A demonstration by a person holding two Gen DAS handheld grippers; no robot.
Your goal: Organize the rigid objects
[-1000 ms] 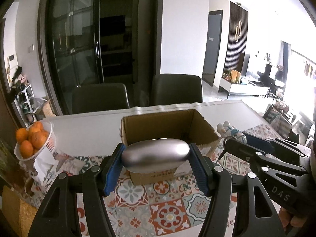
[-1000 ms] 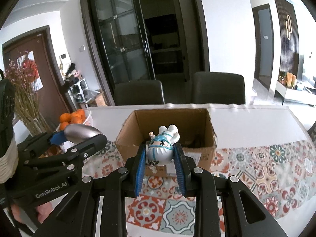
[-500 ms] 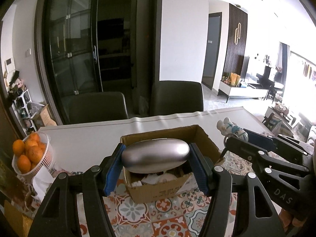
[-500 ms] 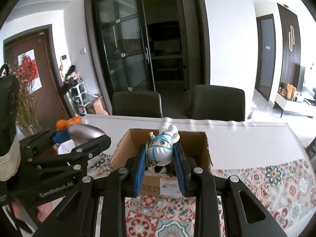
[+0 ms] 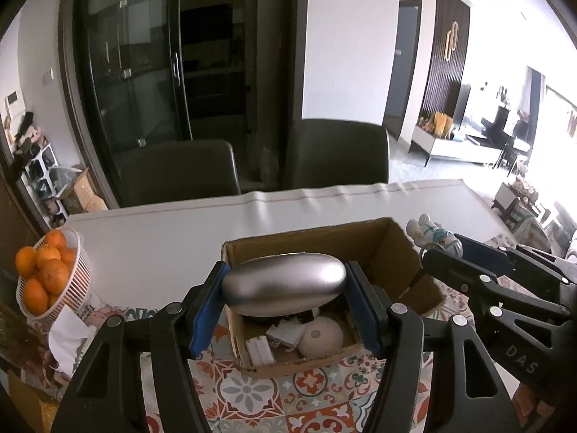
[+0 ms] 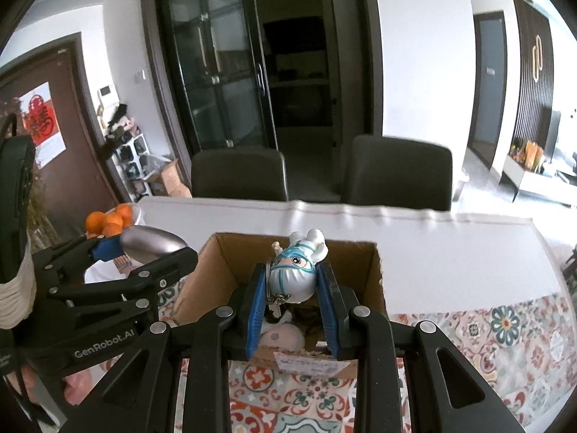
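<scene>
While both loads hang over the box [image 5: 324,249], the entry reads as follows. Left gripper [image 5: 285,288]: jaws pinching a smooth silver ovoid [image 5: 284,283] by its two ends, long axis level, held above the near-left part of the opening. Right gripper [image 6: 293,290]: jaws pinching a small white-and-teal figurine [image 6: 295,276] with a keyring at its side, held above the near wall of the box. Box: open-topped cardboard, standing on the patterned cloth [image 5: 252,400] of the surface [image 5: 162,238], already holding a round pale item [image 5: 319,335], a white packet [image 5: 259,350] and other small pieces not clearly made out. Nearby: basket of oranges [image 5: 43,281] at the left edge. Step in hand, by judgement: deposit of both pieces into the box. Handling notes: bring each gripper further in past the near wall before lowering, so nothing catches the rim; lower close to the contents before spreading the jaws, since the polished ovoid looks hard and apt to roll or knock what lies beneath; set it in a free gap, not on the round item. Release one side at a time, keeping the grippers apart over the narrow opening.
</scene>
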